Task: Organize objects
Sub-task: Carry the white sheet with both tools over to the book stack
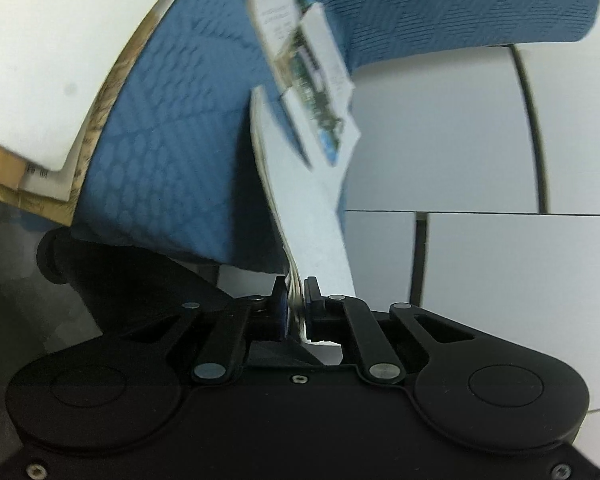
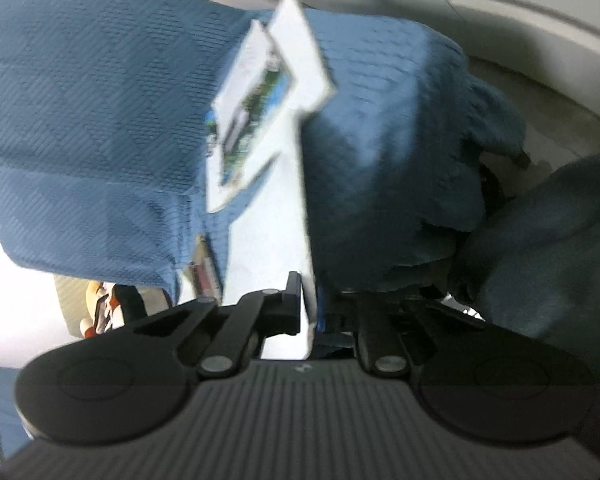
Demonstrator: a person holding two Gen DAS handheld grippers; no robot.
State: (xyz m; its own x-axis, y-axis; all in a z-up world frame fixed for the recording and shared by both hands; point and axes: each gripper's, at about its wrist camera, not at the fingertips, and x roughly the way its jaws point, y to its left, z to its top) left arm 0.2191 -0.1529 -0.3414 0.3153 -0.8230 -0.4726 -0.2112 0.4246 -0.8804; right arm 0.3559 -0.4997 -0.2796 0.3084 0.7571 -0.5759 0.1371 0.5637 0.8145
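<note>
Filling most of both views, a blue textured cloth (image 1: pixel 172 128) hangs in folds, draped from above, with pale wall panels (image 1: pixel 480 152) behind it in the left wrist view and a dark blue sleeve (image 2: pixel 548 248) at the right edge of the right wrist view. Off to the left in the left view sits a stack of brown cardboard and white sheets (image 1: pixel 40 120), its edge touching the cloth in the picture. Now the card: a white cardboard label (image 1: pixel 316 208) with a long narrow stem runs up from the left gripper (image 1: pixel 298 304), whose jaws are pinched tight on its lower end, nothing but the card between them. Higher up the label widens into angular flaps carrying a blurred green-and-blue printed strip (image 1: pixel 312 80), lying against the cloth. Over on the other side, the right gripper (image 2: pixel 309 300) is likewise clamped narrow on a white cardboard label (image 2: pixel 272 216), same shape, same printed strip (image 2: pixel 252 120), standing up in front of the cloth. Both pictures are smeared, so the print cannot be read
</note>
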